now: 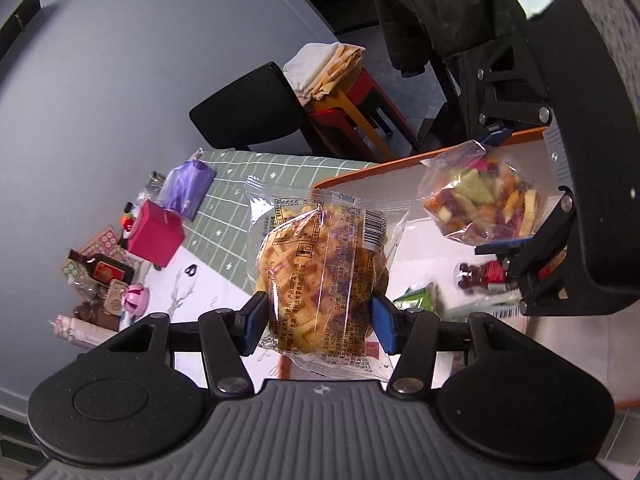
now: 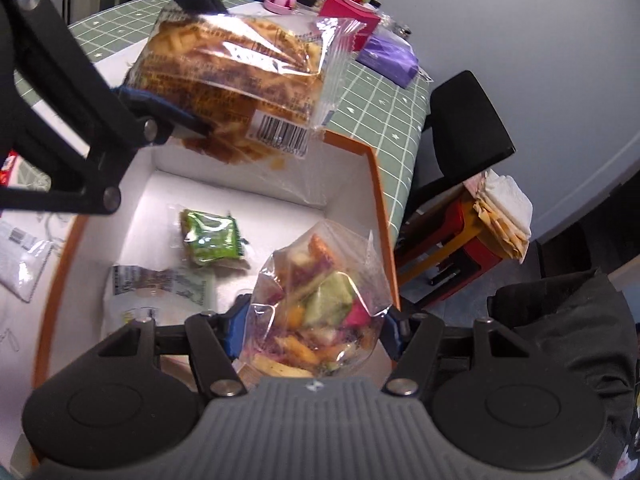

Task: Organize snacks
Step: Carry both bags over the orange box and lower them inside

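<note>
Room: grey wall; black chair beside the surface.
Surface: green grid mat; orange-rimmed box holds a green packet.
Left tongs: part-open, clamping waffle pack above the box.
Right tongs: part-open, clamping mixed-chip bag over the box.
Risk: slippery film may slide free; packs may collide.
</note>
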Tool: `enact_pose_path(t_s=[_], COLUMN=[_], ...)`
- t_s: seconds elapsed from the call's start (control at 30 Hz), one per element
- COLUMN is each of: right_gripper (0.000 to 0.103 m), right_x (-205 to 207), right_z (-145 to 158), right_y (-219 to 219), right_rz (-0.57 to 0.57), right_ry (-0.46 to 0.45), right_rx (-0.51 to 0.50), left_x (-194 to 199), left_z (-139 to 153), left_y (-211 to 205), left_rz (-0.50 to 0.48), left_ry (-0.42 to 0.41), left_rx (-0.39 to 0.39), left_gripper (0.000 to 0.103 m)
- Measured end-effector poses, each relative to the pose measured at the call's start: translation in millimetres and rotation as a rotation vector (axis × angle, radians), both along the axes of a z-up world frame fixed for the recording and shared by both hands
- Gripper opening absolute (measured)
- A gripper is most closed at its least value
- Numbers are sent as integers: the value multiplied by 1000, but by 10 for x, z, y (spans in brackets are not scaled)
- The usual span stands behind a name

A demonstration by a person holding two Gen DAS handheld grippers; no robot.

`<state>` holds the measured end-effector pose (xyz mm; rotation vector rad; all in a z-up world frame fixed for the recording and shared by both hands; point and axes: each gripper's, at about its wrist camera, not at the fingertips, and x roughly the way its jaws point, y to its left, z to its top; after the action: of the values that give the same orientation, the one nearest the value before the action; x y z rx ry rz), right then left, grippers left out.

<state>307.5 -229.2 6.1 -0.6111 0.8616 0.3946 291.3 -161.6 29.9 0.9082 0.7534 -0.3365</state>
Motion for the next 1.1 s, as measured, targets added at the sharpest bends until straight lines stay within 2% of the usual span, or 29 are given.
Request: enact_pose_path(t_s=[0.53, 0.73, 0.87, 1.1], right_gripper=[61, 61, 61, 62], right_x=[334, 363, 363, 414], right_z=[-442, -482, -498, -534], right_y=[-77, -70, -55, -7], right_rz=[108, 143, 177, 196], right_ry=[68, 63, 60, 69], right_rx=[66, 78, 68, 60], left_x=[357, 506, 582, 627], left_z=[-432, -583, -636, -755], left_y=[103, 77, 93, 52], left_rz=[36, 51, 43, 37], left_ry=[129, 152, 166, 177], left_rx=[-42, -62, -109, -111], left_gripper=[62, 62, 63, 66])
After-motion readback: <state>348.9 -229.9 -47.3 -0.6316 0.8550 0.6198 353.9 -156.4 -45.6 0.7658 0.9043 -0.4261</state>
